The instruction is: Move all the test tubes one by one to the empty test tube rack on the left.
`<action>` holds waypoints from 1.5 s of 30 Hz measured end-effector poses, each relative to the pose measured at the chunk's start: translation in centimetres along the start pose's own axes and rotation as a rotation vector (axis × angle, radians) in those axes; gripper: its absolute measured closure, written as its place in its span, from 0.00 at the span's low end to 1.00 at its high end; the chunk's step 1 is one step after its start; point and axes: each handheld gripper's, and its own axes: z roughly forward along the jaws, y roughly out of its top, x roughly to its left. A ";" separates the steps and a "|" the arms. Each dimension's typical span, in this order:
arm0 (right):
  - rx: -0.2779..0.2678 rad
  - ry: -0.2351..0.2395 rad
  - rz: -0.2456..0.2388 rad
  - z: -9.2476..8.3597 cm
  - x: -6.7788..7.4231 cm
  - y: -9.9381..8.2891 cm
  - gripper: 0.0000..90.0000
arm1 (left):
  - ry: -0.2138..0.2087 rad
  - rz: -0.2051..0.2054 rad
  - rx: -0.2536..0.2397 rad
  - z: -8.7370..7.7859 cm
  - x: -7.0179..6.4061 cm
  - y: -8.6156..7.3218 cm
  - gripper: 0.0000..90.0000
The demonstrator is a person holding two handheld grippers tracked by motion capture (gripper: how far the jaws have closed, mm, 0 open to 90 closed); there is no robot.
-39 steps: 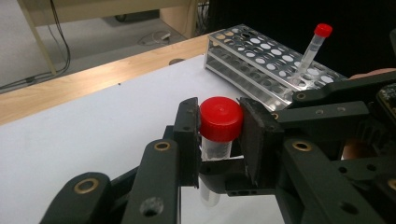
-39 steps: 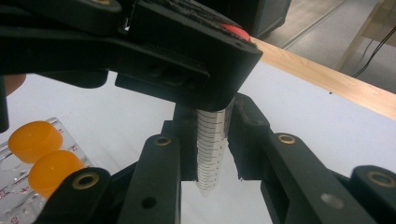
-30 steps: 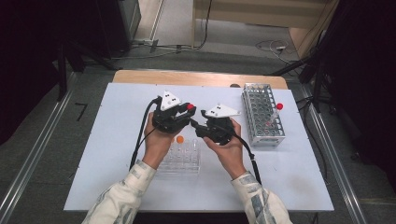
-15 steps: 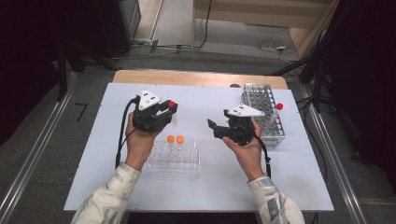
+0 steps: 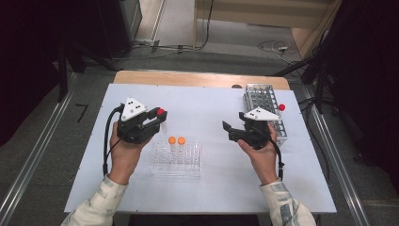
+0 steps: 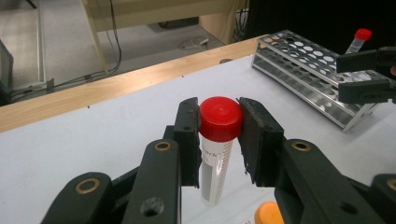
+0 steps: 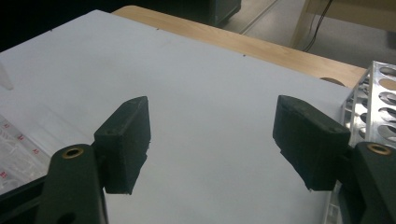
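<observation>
Red-capped tube, clear rack holding two orange-capped tubes

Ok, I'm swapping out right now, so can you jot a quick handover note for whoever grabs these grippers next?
Left gripper: shut on the red-capped tube, held upright by its cap above the table.
Right gripper: jaws have just been opening, nothing between them, beside the metal rack.
Clear rack: two orange-capped tubes standing in it.
Another red-capped tube sits at the metal rack.
Left to do, probably: seat the held tube in a rack.

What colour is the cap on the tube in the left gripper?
Red cap; clearest in the left gripper view.
</observation>
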 end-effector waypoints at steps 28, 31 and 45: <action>-0.003 -0.048 0.037 -1.4 -2.3 -1.0 0.30 | -0.028 0.034 0.046 -0.6 -1.8 -4.1 0.77; -0.002 -0.052 0.042 -1.6 -2.5 -1.1 0.29 | -0.017 0.049 0.054 -0.5 -1.9 -4.6 0.77; 0.005 -0.085 0.047 -1.9 -3.4 -1.6 0.29 | -0.029 0.034 0.070 -0.2 -1.8 -5.1 0.64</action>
